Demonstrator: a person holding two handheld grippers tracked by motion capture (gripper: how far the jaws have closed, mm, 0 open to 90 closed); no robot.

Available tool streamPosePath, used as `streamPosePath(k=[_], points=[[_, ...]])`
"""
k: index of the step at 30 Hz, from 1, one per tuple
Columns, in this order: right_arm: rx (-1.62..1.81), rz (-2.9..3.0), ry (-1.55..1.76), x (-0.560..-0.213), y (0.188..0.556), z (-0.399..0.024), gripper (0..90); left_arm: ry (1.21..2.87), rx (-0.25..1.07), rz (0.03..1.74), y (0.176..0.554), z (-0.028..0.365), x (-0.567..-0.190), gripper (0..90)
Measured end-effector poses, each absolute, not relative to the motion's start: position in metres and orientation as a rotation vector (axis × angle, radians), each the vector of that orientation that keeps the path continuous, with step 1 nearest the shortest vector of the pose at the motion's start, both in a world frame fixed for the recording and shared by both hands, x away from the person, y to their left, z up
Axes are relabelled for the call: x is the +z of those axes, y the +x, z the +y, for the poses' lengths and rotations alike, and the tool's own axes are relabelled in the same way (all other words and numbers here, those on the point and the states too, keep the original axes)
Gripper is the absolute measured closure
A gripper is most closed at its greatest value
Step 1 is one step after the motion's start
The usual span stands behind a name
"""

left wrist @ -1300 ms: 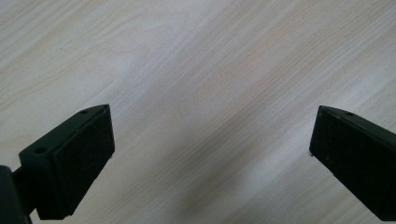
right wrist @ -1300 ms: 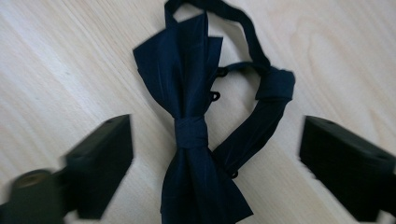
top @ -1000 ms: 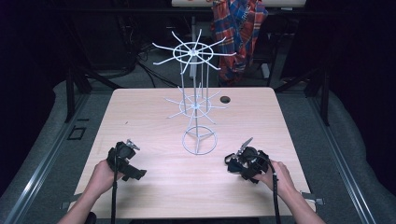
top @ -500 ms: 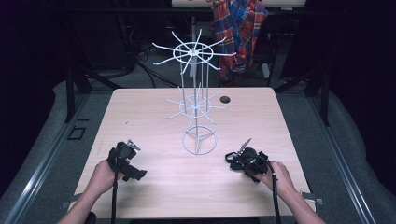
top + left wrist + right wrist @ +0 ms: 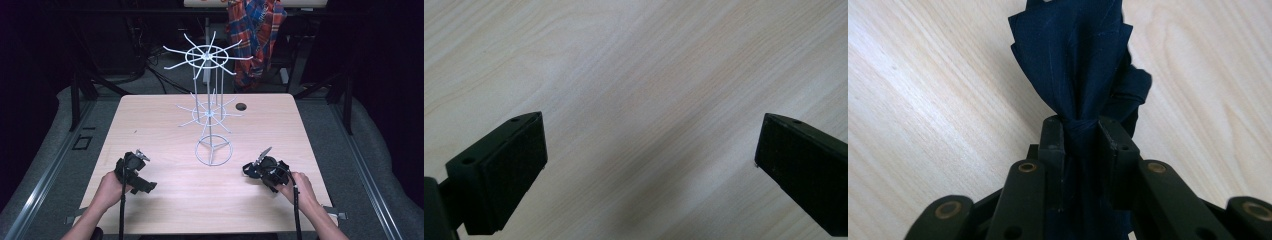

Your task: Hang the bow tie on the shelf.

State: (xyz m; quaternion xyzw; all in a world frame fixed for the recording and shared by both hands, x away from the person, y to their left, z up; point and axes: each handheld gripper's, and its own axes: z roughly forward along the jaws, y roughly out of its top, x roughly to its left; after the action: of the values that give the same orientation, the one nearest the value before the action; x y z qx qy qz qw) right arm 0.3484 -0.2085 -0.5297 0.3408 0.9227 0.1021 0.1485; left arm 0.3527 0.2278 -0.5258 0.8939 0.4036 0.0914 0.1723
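Note:
My right gripper [image 5: 1080, 132] is shut on a dark navy cloth [image 5: 1073, 60]; its jaws have just been closing and now pinch the bunched fabric, which fans out beyond the tips over the wooden table [image 5: 923, 100]. In the high view the right gripper [image 5: 248, 170] rests low at the front right of the table, held by a hand. Held by the other hand at the front left, my left gripper [image 5: 142, 172] is open. In its own view the left gripper [image 5: 649, 150] has its jaws spread wide over bare wood with nothing between them.
A white wire display stand [image 5: 207, 117] with two tiers of radiating arms rises from a ring base [image 5: 214, 150] mid-table, between and beyond both grippers. A small black round spot [image 5: 241, 106] lies on the table behind it. A plaid garment [image 5: 255, 30] hangs past the far edge.
The right gripper's jaws have drawn together and the gripper has shifted slightly. The left hand and its gripper have stayed put.

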Motion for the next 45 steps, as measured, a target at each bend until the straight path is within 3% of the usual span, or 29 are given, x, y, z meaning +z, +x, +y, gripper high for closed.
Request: streamPosePath(k=[45], points=[[0.579,2.524,1.112,-0.498,0.349,-0.230,74.8,2.546,0.255,1.139,0.353,0.225,-0.526,0.5]])
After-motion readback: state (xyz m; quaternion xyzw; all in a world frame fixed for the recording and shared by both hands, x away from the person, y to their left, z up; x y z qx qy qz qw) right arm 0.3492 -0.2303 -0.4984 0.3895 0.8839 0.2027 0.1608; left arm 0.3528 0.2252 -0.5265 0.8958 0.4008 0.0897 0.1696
